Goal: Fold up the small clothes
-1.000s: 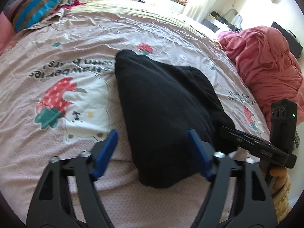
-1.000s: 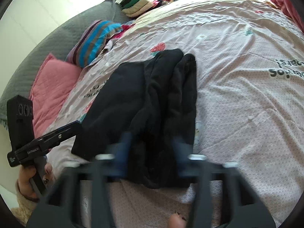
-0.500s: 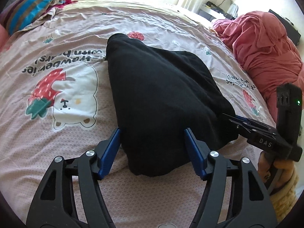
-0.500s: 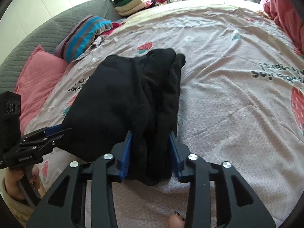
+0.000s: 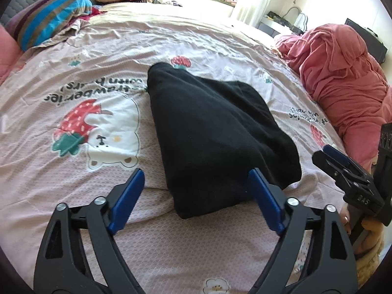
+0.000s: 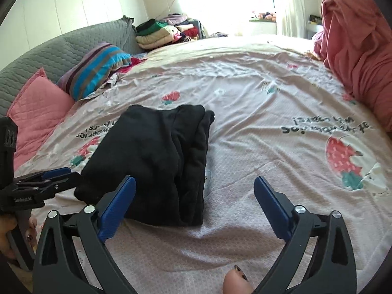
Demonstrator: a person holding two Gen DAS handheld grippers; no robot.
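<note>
Both grippers release the folded black garment (image 5: pixel 215 137): the right gripper (image 6: pixel 194 201) pulls back, fingers opening wide and empty; the left gripper (image 5: pixel 196 193) opens astride its near end. It lies lengthwise away across the bed (image 6: pixel 257 93).

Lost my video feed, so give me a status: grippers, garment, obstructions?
Left gripper and right gripper both opening, nothing pinched. Black garment lies folded on the bedsheet. Nothing blocking it.
</note>
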